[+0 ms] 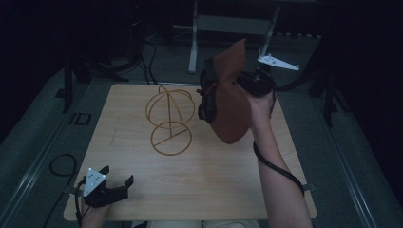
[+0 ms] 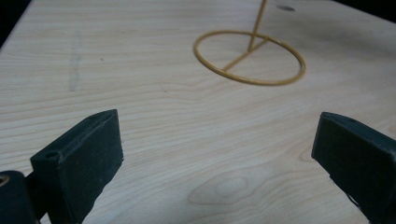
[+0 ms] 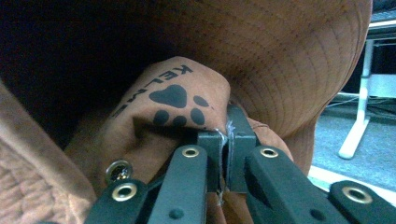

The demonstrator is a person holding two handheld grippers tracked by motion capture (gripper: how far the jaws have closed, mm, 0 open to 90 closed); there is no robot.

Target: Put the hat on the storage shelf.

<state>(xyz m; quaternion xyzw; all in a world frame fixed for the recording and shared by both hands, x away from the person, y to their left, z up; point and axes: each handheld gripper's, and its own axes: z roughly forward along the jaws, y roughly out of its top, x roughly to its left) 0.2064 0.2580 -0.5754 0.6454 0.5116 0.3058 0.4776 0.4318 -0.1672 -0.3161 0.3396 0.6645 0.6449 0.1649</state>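
Note:
A brown cap (image 1: 231, 97) hangs in the air over the table's far right, brim side down. My right gripper (image 1: 247, 81) is shut on its fabric. In the right gripper view the jaws pinch the brown cap (image 3: 299, 60) beside a black paw print and lettering, at my right gripper (image 3: 227, 140). A yellow wire stand (image 1: 169, 118), with a ring base and looped top, rests on the table just left of the cap. My left gripper (image 1: 118, 182) sits open at the table's near left corner. Its view has the stand's ring base (image 2: 249, 57) ahead of my left gripper (image 2: 217, 154).
The wooden table (image 1: 199, 180) has bare surface across its near half. White metal frame legs (image 1: 192, 42) stand on the grey floor beyond the far edge. A black cable (image 1: 62, 166) loops on the floor at the left.

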